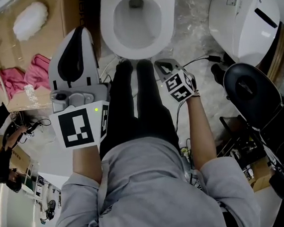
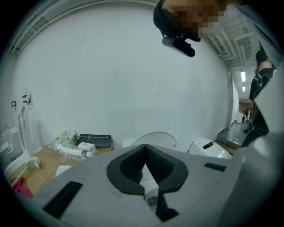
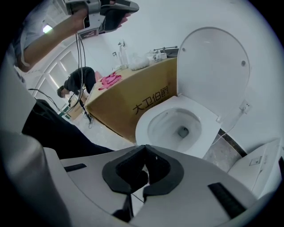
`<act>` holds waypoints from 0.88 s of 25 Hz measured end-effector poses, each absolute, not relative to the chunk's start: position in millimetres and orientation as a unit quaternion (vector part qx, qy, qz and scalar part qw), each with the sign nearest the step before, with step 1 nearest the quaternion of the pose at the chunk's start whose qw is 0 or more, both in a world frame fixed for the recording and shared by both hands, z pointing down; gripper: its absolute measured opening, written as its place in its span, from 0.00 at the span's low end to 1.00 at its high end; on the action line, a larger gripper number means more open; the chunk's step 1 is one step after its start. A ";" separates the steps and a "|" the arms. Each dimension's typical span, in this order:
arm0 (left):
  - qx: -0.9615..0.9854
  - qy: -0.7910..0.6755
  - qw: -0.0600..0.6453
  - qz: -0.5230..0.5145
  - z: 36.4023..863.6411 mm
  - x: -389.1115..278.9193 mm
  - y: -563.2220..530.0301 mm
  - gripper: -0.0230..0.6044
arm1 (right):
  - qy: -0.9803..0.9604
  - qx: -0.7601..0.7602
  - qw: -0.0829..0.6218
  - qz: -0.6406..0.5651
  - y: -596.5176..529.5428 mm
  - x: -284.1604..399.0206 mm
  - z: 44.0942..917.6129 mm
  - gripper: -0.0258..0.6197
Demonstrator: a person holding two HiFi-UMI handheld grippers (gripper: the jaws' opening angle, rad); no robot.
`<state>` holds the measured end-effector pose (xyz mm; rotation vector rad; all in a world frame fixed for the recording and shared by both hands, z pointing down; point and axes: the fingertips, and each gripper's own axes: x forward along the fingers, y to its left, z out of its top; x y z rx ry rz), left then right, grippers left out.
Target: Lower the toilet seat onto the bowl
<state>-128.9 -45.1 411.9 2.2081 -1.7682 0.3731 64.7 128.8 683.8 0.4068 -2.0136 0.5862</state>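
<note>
Here the toilet seat (image 3: 215, 66) stands upright behind the bowl (image 3: 153, 133), leaning back toward the wall. It shows as one smooth white oval with small bumpers, so I cannot tell the seat apart from a lid. The person stands directly in front of the bowl, and neither gripper is near the seat.

The left gripper (image 2: 144, 147) is held high and looks at the wall. Its fingers are together, with nothing between them. The right gripper (image 3: 145, 148) points down toward the bowl, and its fingers are also together and empty.

To do this step well, I think the right gripper is the better choice, because it already faces the toilet. It should reach over the bowl to the upper edge of the raised seat. The fingers can open and pinch this edge, or stay together and hook behind it. Then the seat should be pulled forward only until it passes its balance point, and guided down slowly. If it is let go too early, it may slam on the rim.

As for writing, the cardboard box (image 3: 133, 104) beside the toilet has the printed characters 大卫伯爵 on its side. A second toilet (image 1: 242, 16) on the floor has a small label, too small to read.
</note>
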 end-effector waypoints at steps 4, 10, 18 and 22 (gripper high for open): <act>0.767 -0.615 0.138 0.122 398.5 -127.0 -48.3 0.03 | -0.829 0.154 0.475 0.253 128.5 61.7 665.7 0.04; 0.777 -0.606 0.132 0.109 375.5 -112.0 -52.6 0.03 | -0.844 0.159 0.442 0.259 112.1 57.9 626.1 0.04; 0.788 -0.597 0.113 0.097 345.9 -95.0 -59.1 0.04 | -0.867 0.153 0.407 0.244 90.1 50.5 569.0 0.04; 0.788 -0.600 0.101 0.094 330.0 -93.3 -62.1 0.03 | -0.877 0.140 0.392 0.240 85.6 47.4 543.9 0.04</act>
